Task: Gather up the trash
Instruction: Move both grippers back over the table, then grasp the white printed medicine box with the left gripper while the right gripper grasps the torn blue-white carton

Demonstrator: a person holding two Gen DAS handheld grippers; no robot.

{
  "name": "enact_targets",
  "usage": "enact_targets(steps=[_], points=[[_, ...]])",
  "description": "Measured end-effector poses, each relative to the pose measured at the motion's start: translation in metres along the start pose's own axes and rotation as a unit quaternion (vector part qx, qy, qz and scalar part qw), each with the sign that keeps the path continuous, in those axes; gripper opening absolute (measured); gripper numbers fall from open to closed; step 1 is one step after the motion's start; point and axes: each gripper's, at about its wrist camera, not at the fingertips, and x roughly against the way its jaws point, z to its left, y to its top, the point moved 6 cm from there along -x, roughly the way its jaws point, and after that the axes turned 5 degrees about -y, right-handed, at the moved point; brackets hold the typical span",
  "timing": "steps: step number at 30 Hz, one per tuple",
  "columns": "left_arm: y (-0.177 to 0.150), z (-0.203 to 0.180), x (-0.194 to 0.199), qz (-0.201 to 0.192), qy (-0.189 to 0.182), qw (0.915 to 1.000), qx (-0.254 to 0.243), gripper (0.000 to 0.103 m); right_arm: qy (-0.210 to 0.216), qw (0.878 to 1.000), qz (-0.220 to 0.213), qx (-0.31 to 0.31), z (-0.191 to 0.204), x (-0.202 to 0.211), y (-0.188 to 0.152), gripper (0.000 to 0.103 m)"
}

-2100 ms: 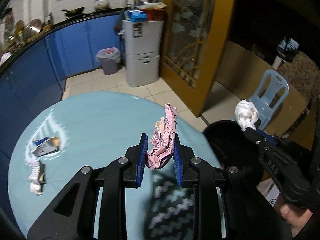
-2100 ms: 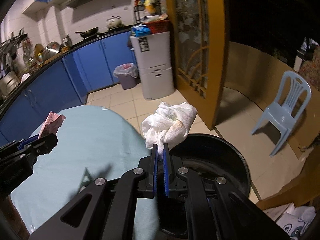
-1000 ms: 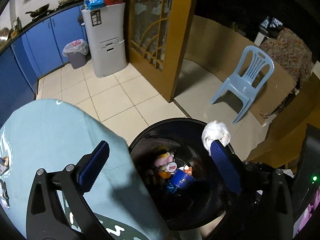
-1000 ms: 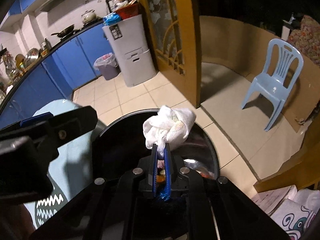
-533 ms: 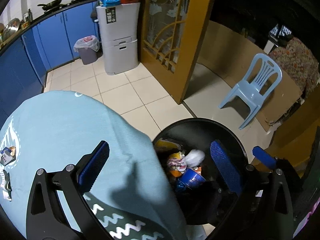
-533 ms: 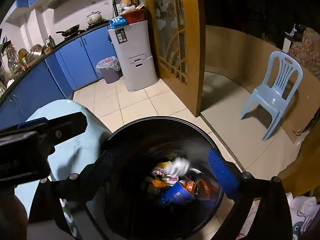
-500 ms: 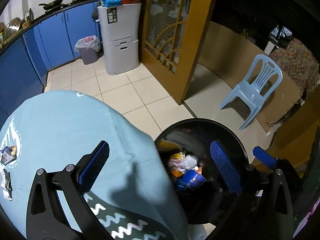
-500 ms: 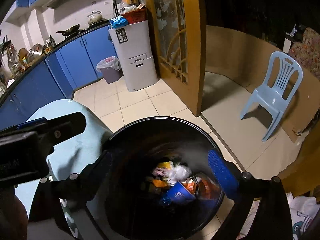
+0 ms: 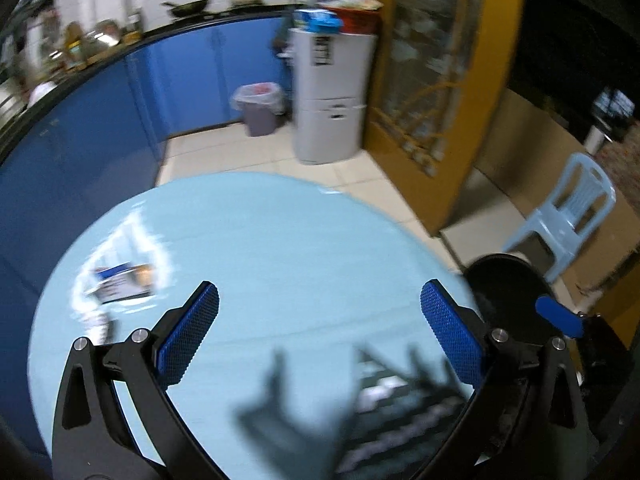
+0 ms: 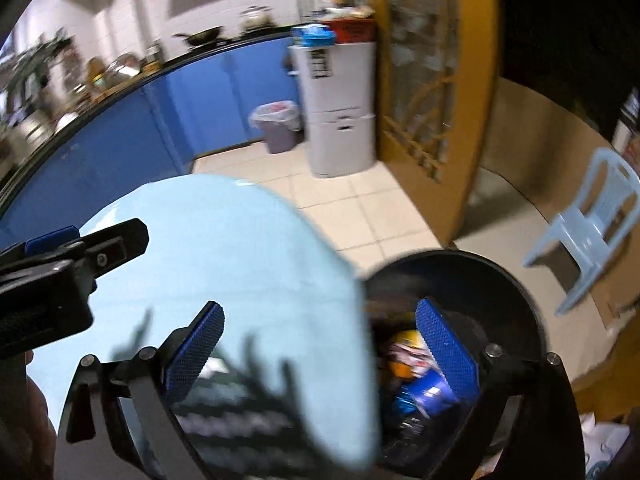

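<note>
Both tongs spread wide, empty: my left gripper (image 9: 320, 334) over the blue table (image 9: 280, 240), my right gripper (image 10: 320, 350) straddling table edge and black bin (image 10: 520, 292), lower right. Bin holds trash (image 10: 412, 364). Left frame, mid-left: blurred packet (image 9: 122, 284) and scrap (image 9: 100, 324) not yet collected.

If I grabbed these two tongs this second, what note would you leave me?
Left tongs: open, empty, over the blue table.
Right tongs: open, empty, at the table edge beside the black bin.
Done: some trash already lies in the bin.
Left: a blue-and-white packet and a blurred scrap at the table's left side; pick them up and bin them.
</note>
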Motion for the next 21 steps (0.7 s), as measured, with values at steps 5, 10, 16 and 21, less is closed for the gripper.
enact_targets(steps=[5, 10, 16, 21], points=[[-0.021, 0.084, 0.011, 0.004, 0.059, 0.9971, 0.047, 0.1, 0.032, 0.998, 0.001, 0.045, 0.07, -0.007, 0.007, 0.094], [-0.053, 0.154, 0.015, 0.019, 0.102, 0.9907, 0.087, 0.1, 0.047, 0.995, 0.009, 0.09, 0.124, -0.015, 0.008, 0.094], [-0.074, 0.188, 0.01, 0.037, 0.104, 0.9889, 0.1, 0.098, 0.046, 0.991, 0.021, 0.127, 0.168, -0.029, 0.008, 0.094], [-0.08, 0.204, 0.0, 0.049, 0.092, 0.99, 0.095, 0.081, 0.049, 0.989, 0.033, 0.138, 0.192, -0.04, 0.011, 0.094]])
